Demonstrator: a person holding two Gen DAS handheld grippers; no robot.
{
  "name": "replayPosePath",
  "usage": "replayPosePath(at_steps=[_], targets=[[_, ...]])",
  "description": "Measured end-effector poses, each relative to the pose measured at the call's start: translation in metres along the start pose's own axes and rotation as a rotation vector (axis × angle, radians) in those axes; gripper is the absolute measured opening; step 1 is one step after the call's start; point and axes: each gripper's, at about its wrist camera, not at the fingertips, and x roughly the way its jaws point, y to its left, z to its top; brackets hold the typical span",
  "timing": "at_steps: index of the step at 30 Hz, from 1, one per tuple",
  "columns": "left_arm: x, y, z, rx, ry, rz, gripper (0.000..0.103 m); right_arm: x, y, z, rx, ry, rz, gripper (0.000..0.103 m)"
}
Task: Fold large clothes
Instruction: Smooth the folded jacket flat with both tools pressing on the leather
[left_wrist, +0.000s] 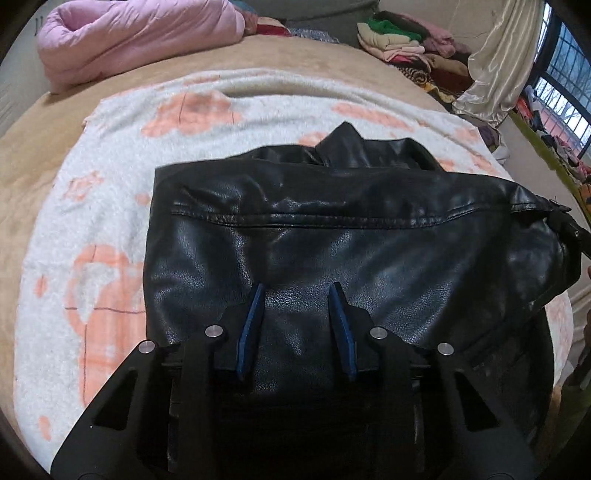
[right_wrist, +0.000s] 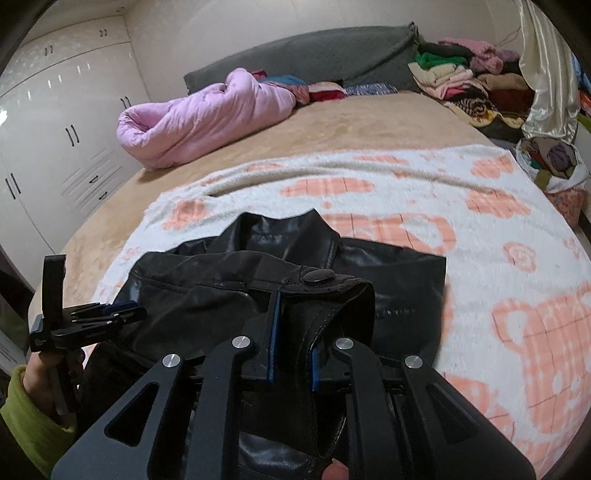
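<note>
Black leather jacket (left_wrist: 332, 236) lies back-side up on the white-and-peach blanket (left_wrist: 110, 229), which is spread over the tan bed (left_wrist: 314, 59). Its collar (left_wrist: 347, 142) points away from me and the shoulder seam runs straight across the left wrist view.

My left tool (left_wrist: 297, 291) sits low over the lower back panel of the jacket. Its blue pads (left_wrist: 251, 325) stand partly apart, with smooth leather showing between them. I cannot tell whether the pads touch the leather; no fold is caught between them.

My right tool (right_wrist: 295, 332) is at the jacket's right edge. Its pads (right_wrist: 274, 332) are pressed nearly together, pinching a bunched fold of the leather edge, the strip with the round black snap button (right_wrist: 317, 276) just beyond the tips. That held part stands lifted off the blanket; the rest of the jacket lies flat.

In the right wrist view, my left tool (right_wrist: 110, 314) shows at the far left, over the jacket's other side, with my left hand (right_wrist: 48, 373) and a green sleeve (right_wrist: 26, 417) under it.

Elsewhere on the bed: a rolled pink quilt (right_wrist: 199, 114) near the grey headboard (right_wrist: 303, 55), well apart from the jacket. A heap of mixed clothes (right_wrist: 461, 77) sits at the far right corner, beside a pale shiny curtain (right_wrist: 546, 74). White wardrobe doors (right_wrist: 55, 122) fill the left wall.
</note>
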Motion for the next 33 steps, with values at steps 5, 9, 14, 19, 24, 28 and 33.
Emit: replayPosePath(at_steps=[5,9,14,19,24,28,33], targets=[[0.002,0.0,0.0,0.013,0.003,0.011,0.028,0.002,-0.006,-0.005,0.027,0.013,-0.041,0.031],[0.003,0.0,0.001,0.017,0.004,0.015,0.028,-0.014,-0.011,-0.005,0.044,-0.028,-0.125,0.033],[0.006,-0.005,-0.001,0.037,0.001,0.039,0.028,-0.034,0.011,0.003,-0.04,-0.138,-0.135,0.03],[0.009,-0.008,-0.002,0.057,0.004,0.059,0.028,0.009,0.041,0.005,-0.152,-0.04,-0.126,0.03],[0.01,-0.008,-0.002,0.058,0.004,0.056,0.028,0.068,0.033,-0.007,-0.112,0.128,-0.199,0.028],[0.01,-0.008,-0.002,0.057,0.006,0.052,0.028,0.096,0.016,-0.024,-0.063,0.195,-0.193,0.027],[0.01,-0.008,-0.003,0.053,0.007,0.047,0.028,0.106,0.005,-0.032,-0.026,0.192,-0.159,0.027]])
